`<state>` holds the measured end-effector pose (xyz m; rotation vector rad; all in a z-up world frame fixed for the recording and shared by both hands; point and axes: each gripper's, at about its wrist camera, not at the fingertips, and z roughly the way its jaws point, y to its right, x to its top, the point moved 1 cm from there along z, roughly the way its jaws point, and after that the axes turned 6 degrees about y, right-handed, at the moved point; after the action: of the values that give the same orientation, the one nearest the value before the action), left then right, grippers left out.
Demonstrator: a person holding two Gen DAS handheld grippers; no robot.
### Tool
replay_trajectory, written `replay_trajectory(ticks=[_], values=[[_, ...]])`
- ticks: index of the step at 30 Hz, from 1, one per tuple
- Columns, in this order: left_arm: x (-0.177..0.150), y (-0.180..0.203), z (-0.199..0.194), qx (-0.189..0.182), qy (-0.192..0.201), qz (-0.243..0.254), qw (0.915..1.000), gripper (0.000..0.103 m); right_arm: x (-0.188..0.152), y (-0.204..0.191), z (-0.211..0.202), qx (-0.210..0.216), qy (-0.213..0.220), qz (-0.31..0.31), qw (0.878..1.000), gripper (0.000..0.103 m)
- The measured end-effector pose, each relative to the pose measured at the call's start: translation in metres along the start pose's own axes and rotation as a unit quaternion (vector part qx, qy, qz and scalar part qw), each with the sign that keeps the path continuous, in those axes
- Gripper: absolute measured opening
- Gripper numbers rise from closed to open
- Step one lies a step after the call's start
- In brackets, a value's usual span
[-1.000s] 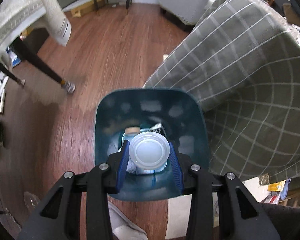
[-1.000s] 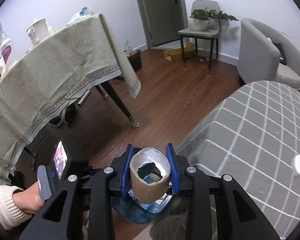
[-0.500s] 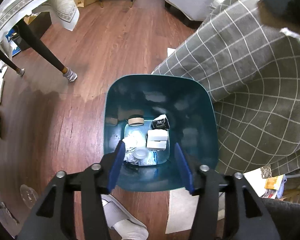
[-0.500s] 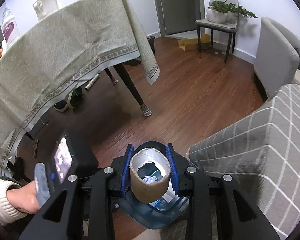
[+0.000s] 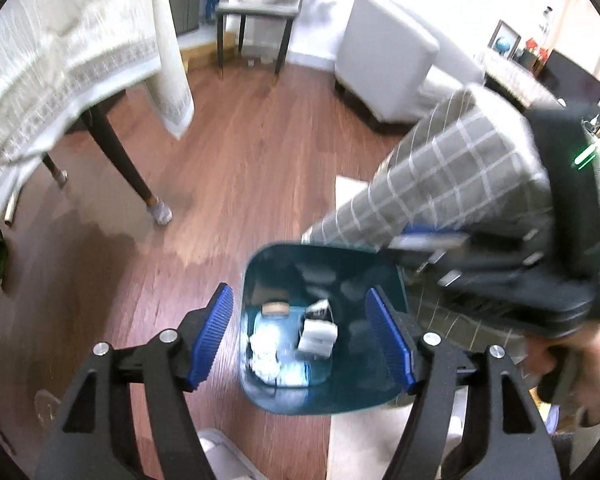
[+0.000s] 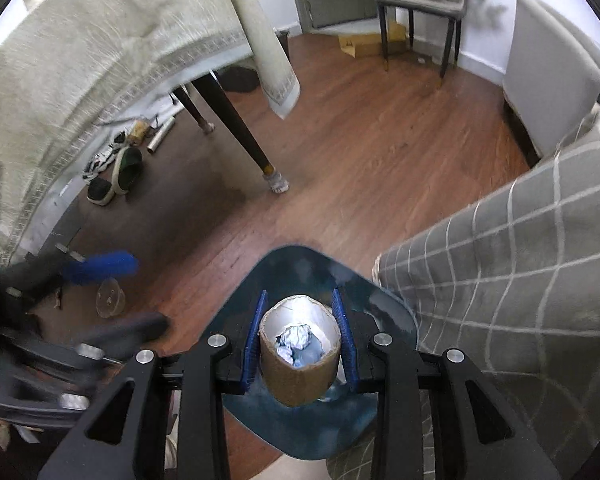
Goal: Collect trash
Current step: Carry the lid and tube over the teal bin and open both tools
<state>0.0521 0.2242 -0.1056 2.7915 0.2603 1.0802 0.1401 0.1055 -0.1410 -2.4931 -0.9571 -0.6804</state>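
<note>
A teal trash bin stands on the wood floor beside a grey checked cover. It holds crumpled white paper, a small white box and a tape roll. My left gripper is wide open and empty above the bin's near side. My right gripper is shut on a brown cardboard tube and holds it directly over the bin. Crumpled trash shows through the tube's bore. The right gripper's body also shows in the left wrist view, over the bin's right rim.
A table with a beige cloth stands to the left, one leg near the bin. The grey checked cover rises on the right. Shoes lie under the table. A clear plastic piece lies on the floor.
My left gripper let go of a white lid, which fell into the bin, then opened wider and pulled back. My right gripper carried the tube over the bin.
</note>
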Motion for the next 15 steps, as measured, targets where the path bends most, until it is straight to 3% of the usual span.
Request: replay_trajectory(ticks=[5, 9, 15], values=[[0.016, 0.008, -0.027, 0.016, 0.051, 0.037, 0.9978, 0.072, -0.010, -0.003, 0.020, -0.003, -0.026, -0.002, 1.000, 0.034], [0.030, 0.015, -0.046, 0.009, 0.086, 0.048, 0.9951, 0.070, -0.021, -0.006, 0.034, -0.007, -0.048, -0.007, 0.999, 0.034], [0.044, 0.025, -0.064, -0.003, 0.110, 0.051, 0.9926, 0.059, -0.038, -0.006, 0.050, -0.020, -0.078, -0.013, 0.997, 0.035]])
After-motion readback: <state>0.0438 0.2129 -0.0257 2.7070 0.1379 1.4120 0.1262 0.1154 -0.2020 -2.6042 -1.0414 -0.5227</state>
